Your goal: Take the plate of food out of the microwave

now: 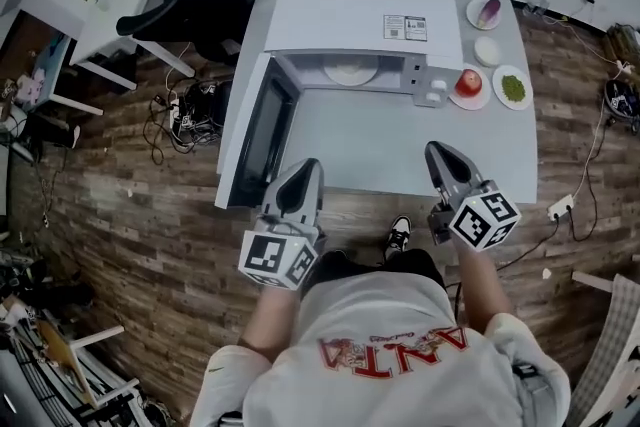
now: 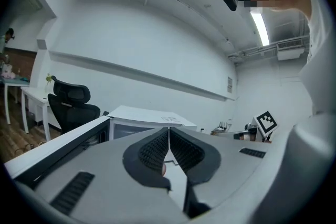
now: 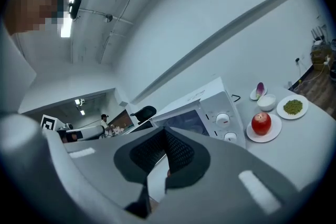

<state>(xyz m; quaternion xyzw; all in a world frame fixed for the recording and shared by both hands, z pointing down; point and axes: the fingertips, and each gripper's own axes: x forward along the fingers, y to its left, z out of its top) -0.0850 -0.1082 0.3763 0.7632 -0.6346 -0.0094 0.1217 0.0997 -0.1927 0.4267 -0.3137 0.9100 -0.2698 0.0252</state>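
With the plate of food lying inside the open microwave and the left gripper and right gripper both clenched empty at the table edge, the plate could be shoved back or tipped unless the jaws are parted first, or the door struck.

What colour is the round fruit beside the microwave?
The fruit is red, clearest in the right gripper view.

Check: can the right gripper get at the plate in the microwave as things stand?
Probably yes. The door is swung open leftward, the plate shows inside, and the table between it and the right gripper is bare. The gripper is shut, so it must open first.
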